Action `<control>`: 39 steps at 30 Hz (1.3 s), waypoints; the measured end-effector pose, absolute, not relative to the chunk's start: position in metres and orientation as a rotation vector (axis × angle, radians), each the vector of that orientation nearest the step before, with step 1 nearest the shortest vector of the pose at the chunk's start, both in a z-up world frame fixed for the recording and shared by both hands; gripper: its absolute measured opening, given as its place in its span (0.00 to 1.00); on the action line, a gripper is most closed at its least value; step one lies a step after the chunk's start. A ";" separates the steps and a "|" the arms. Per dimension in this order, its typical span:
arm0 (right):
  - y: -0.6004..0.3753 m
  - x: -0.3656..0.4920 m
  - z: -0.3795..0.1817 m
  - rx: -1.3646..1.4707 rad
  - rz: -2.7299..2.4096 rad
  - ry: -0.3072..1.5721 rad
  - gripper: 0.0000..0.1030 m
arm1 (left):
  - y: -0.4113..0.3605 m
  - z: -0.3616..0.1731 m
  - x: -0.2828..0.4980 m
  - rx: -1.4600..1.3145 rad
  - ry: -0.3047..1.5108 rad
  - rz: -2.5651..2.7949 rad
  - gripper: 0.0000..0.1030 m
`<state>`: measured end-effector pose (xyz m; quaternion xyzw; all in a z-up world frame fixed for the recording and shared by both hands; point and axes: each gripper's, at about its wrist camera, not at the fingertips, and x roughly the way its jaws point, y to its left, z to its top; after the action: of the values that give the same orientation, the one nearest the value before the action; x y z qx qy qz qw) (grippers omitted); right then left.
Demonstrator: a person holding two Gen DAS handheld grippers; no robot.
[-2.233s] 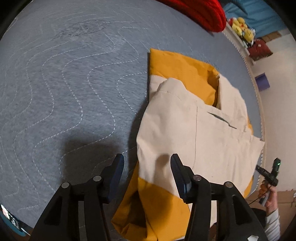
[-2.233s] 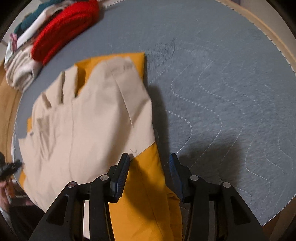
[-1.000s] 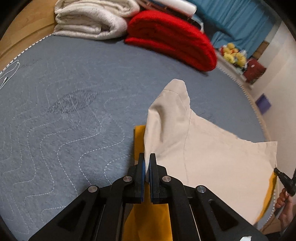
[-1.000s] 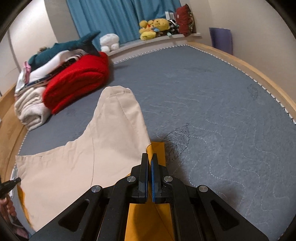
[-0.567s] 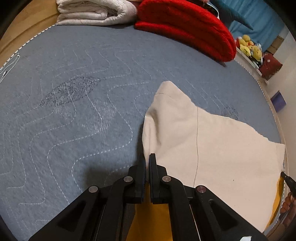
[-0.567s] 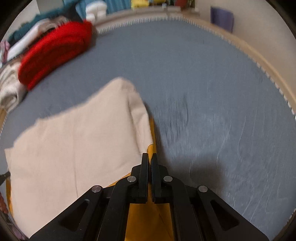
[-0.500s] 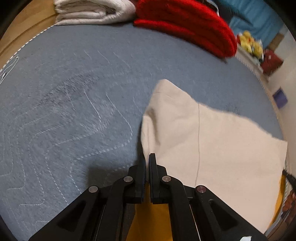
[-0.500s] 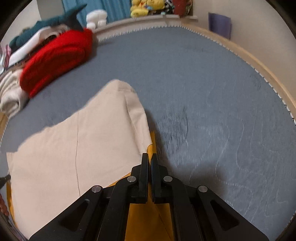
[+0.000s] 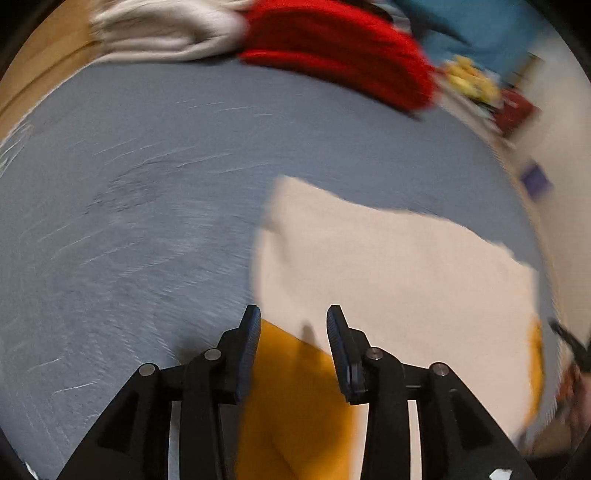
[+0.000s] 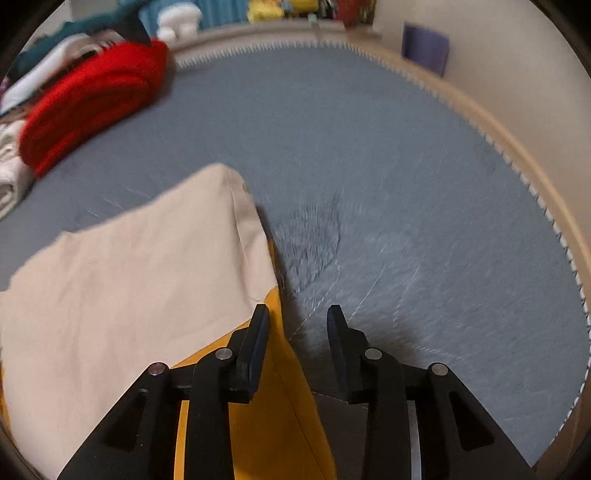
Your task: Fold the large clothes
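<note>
While both pairs of jaws are opening, the cream and mustard garment (image 10: 133, 280) lies spread on the grey quilted bedspread (image 10: 388, 155), its cream panel folded over the mustard layer beneath. The left gripper (image 9: 293, 325) hangs over the garment's near left corner, jaws partly apart, with mustard cloth showing below the gap and no pad pressing on it. The right gripper (image 10: 297, 323) stands over the garment's near right edge, also partly apart; its left finger (image 10: 255, 343) sits above the mustard hem, and bare bedspread shows through the gap. Beyond the garment's far edge, a folded red blanket (image 10: 92, 99) rests beside a cream blanket (image 9: 166, 33). Plush toys (image 10: 280, 9) line the ledge farther off behind the garment. The left wrist view is heavily blurred.
</note>
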<state>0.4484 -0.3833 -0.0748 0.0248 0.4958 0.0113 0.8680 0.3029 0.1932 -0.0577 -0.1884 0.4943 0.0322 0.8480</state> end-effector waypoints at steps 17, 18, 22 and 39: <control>-0.355 0.335 -0.139 -0.371 0.378 1.366 0.30 | 0.134 -0.118 0.217 0.040 1.382 -0.269 0.30; -0.356 0.334 -0.140 -0.380 0.373 1.370 0.30 | 0.137 -0.120 0.218 0.057 1.393 -0.258 0.30; -0.363 0.330 -0.142 -0.375 0.346 1.393 0.30 | 0.144 -0.125 0.210 0.037 1.416 -0.211 0.25; -0.404 0.294 -0.137 -0.367 0.286 1.461 0.23 | 0.136 -0.116 0.213 -0.090 1.412 -0.119 0.28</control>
<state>0.2940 -0.4036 -0.1368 -0.1661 0.6611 0.1293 0.7201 0.2130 0.1358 -0.1164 -0.0415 0.6481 -0.0548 0.7584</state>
